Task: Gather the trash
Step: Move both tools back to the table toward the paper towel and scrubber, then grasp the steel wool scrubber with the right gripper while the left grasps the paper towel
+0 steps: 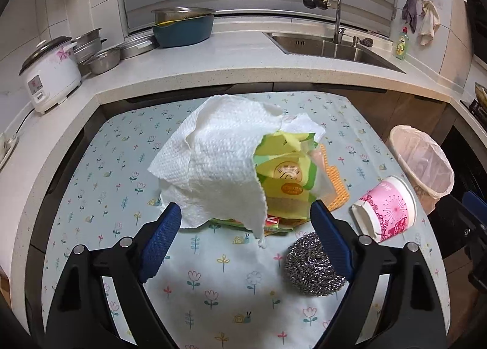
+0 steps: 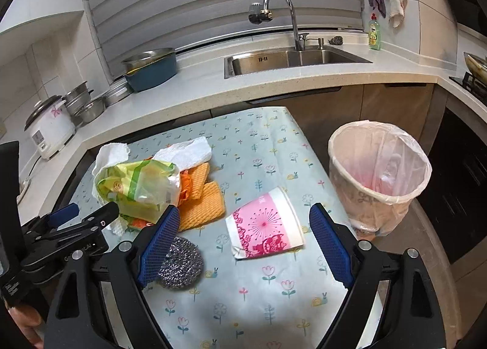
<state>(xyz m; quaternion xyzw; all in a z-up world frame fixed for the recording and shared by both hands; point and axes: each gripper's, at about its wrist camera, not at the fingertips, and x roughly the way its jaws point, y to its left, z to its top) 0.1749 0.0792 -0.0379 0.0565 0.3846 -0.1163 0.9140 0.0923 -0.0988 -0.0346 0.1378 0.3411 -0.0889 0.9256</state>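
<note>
A white paper towel (image 1: 219,154) drapes over a green-and-yellow plastic packet (image 1: 286,172) on the floral tablecloth (image 1: 213,288). My left gripper (image 1: 246,207) stands open just short of this heap, its pads not touching it. Orange foam netting (image 1: 338,184) and a steel scourer (image 1: 310,263) lie beside it. In the right wrist view, a pink paper cup (image 2: 264,227) lies on its side between the wide-open fingers of my right gripper (image 2: 245,210), clear of both pads. The packet (image 2: 137,184), scourer (image 2: 179,266) and left gripper (image 2: 91,210) show at left. A lined bin (image 2: 365,212) stands beyond the table's right edge.
The pink cup (image 1: 386,206) and the bin (image 1: 395,135) sit right of the heap. Behind the table runs a counter with a sink (image 2: 292,58), blue basin (image 2: 152,72), rice cooker (image 1: 50,78), pots and a soap bottle (image 2: 374,32). A stove (image 2: 474,75) is at far right.
</note>
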